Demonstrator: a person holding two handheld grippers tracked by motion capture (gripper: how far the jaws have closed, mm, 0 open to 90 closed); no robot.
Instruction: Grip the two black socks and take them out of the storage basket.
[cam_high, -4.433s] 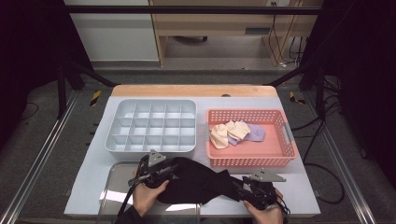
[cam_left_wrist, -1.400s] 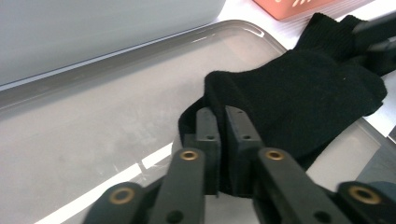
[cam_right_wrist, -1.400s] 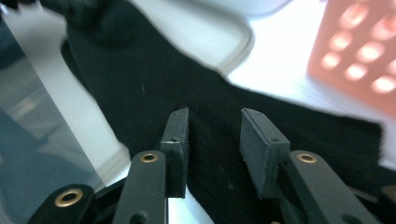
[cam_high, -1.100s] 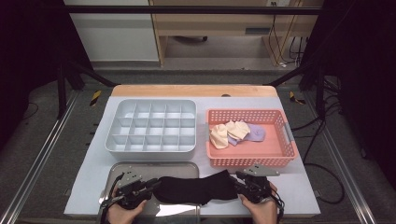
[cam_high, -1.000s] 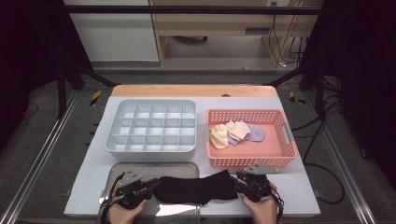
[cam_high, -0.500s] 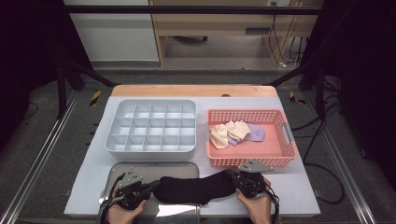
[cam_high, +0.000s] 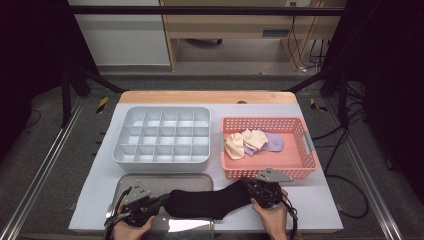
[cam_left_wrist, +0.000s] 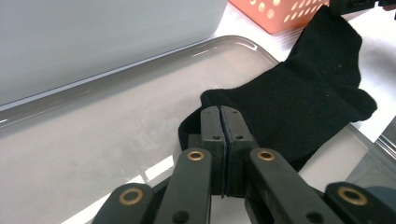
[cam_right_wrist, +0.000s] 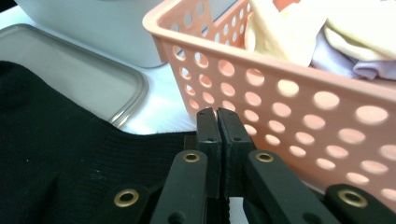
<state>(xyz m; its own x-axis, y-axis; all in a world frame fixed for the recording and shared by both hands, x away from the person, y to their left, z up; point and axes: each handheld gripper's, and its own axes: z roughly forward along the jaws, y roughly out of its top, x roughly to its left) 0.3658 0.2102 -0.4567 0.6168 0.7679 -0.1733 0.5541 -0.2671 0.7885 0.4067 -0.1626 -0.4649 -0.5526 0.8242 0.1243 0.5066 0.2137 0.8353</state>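
**Sock pinched at both ends, stretched flat over the tray**

While both claws sit low at the near edge of the desk (cam_high: 320, 200), the black sock (cam_high: 207, 202) is being held stretched between them: the left claw (cam_left_wrist: 220, 122) is clamped shut on one end, the right claw (cam_right_wrist: 216, 125) is clamped shut on the other. In each gripper view the jaws are pressed together with black knit caught in the seam, so nothing is hanging loose.

Held like that, the sock gets laid out straight, probably so it can be folded or rolled tidy. From the left claw the fabric runs ahead and off to the right, lying partly on the metal tray (cam_high: 150, 181) that sits right under it. Just ahead of the right claw stands the pink basket (cam_high: 300, 172), with pale socks (cam_high: 245, 142) piled inside, and the grey divider box (cam_high: 162, 160) is found further off to the left of it, likely where the finished one is meant to go.

Compared with a few seconds back, the sock is no longer a bunched lump held up between the hands; it has been pulled out longer and flatter, and the left claw has been brought down nearer the desk edge. Both sets of jaws have just been closing onto the fabric.
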